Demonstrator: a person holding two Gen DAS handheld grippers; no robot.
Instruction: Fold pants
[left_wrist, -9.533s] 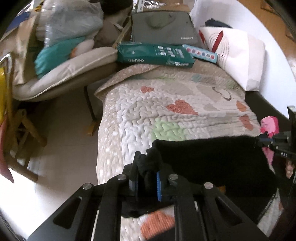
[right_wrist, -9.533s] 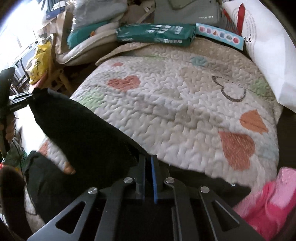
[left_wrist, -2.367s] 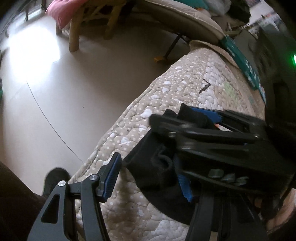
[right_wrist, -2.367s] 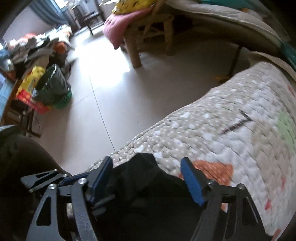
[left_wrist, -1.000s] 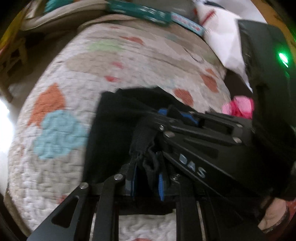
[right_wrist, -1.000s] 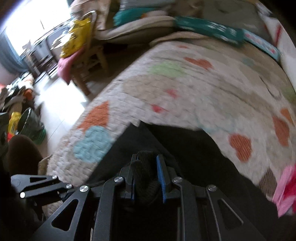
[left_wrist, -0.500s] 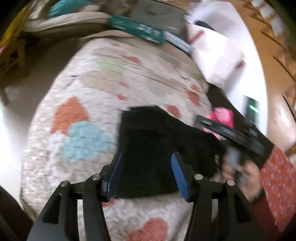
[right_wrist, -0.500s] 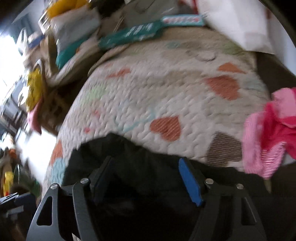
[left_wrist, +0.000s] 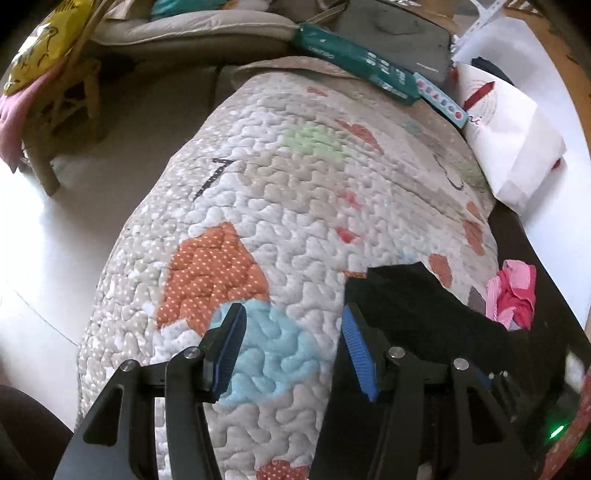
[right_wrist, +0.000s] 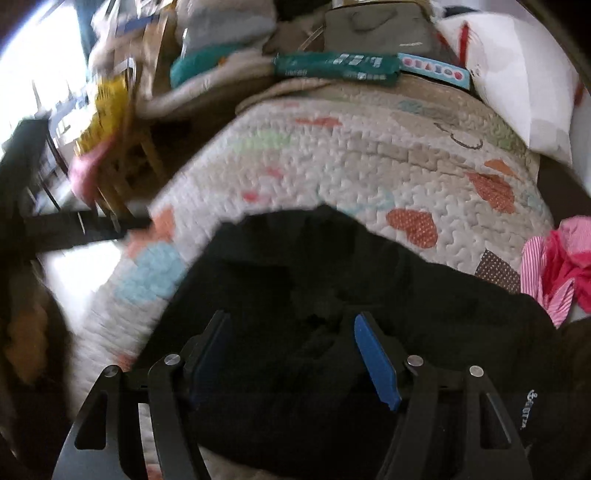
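The black pants (right_wrist: 332, 280) lie folded in a heap on the quilted heart-pattern bedspread (right_wrist: 369, 155), near its front edge. My right gripper (right_wrist: 291, 354) is open and empty, hovering just above the pants. In the left wrist view the pants (left_wrist: 417, 299) lie to the right of my left gripper (left_wrist: 291, 343), which is open and empty over a blue patch of the bedspread (left_wrist: 280, 192); its right finger overlaps the pants' left edge.
A pink striped garment (left_wrist: 513, 291) lies at the bed's right edge, also in the right wrist view (right_wrist: 554, 266). A green box (left_wrist: 354, 59), a grey bag (left_wrist: 391, 33) and a white pillow (left_wrist: 506, 136) sit at the head. Wooden chair (left_wrist: 59, 107) and floor lie left.
Both grippers were shut on the pants one second ago; they have let go and opened. The left gripper has moved left off the pants, which now lie on the bed.
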